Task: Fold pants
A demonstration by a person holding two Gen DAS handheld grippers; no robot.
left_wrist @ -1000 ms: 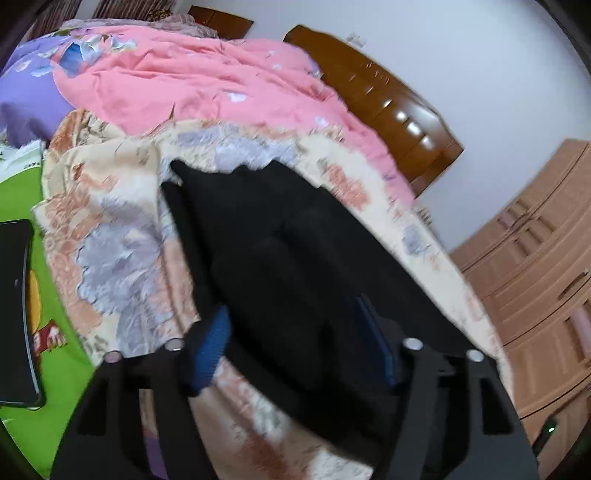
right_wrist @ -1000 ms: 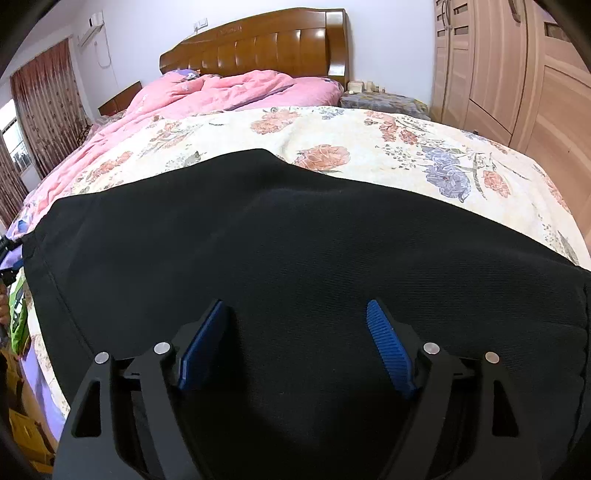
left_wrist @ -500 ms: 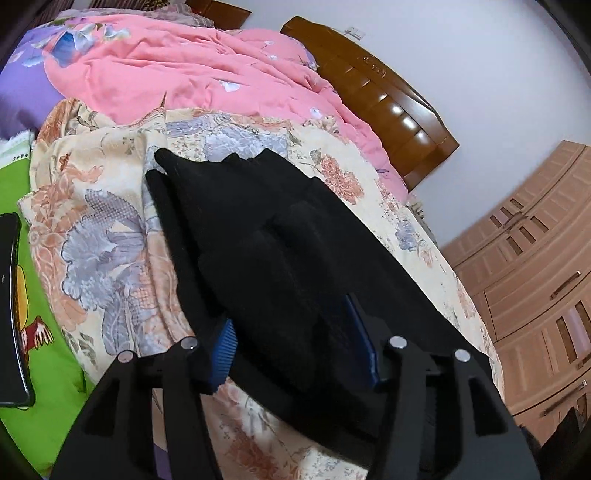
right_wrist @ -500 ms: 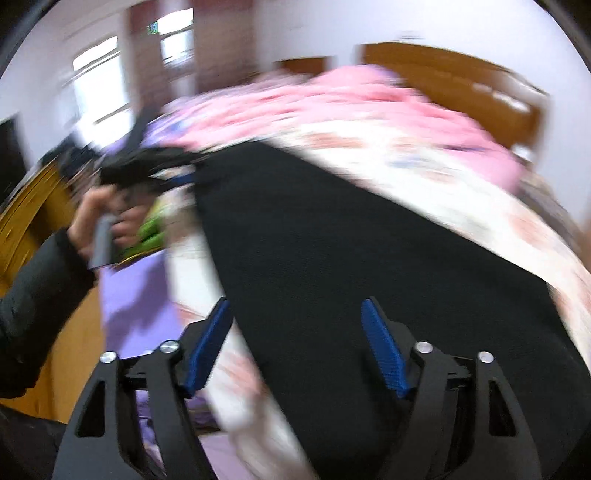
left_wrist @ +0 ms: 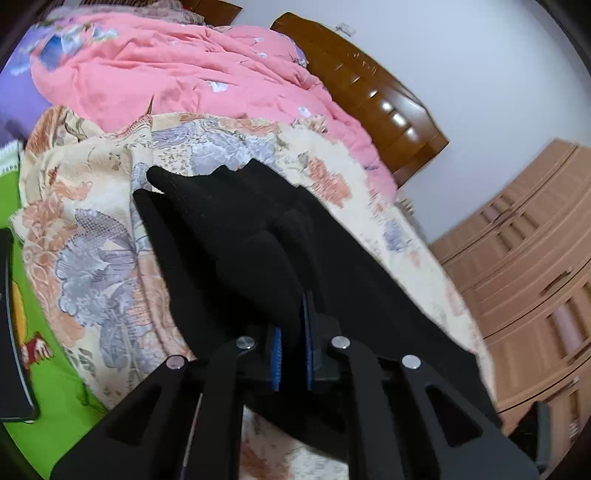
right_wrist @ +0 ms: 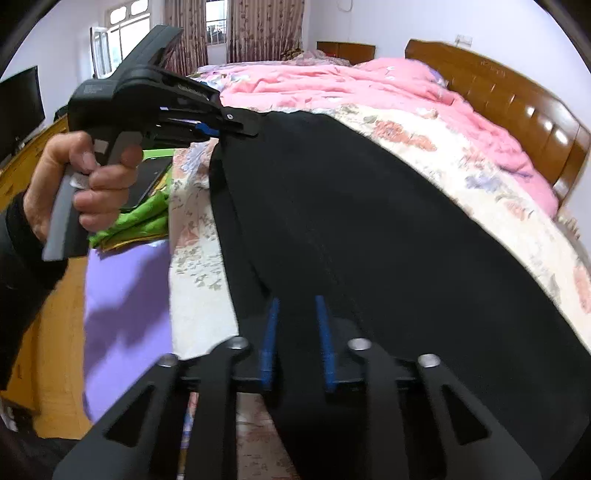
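No writing is readable. Both grippers, wide open a second ago, now pinch the black pants [right_wrist: 369, 229]: left gripper [left_wrist: 292, 350] on bunched cloth, right gripper [right_wrist: 295, 343] on the near edge.

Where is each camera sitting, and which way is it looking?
Left wrist: rides on the left gripper, looking down along it at the black pants toward the headboard; only its own fingers show.
Right wrist: rides on the right gripper, looking over the pants toward the curtains; the person's hand and left gripper show.
Shared: pants, floral bedspread, pink quilt, headboard.
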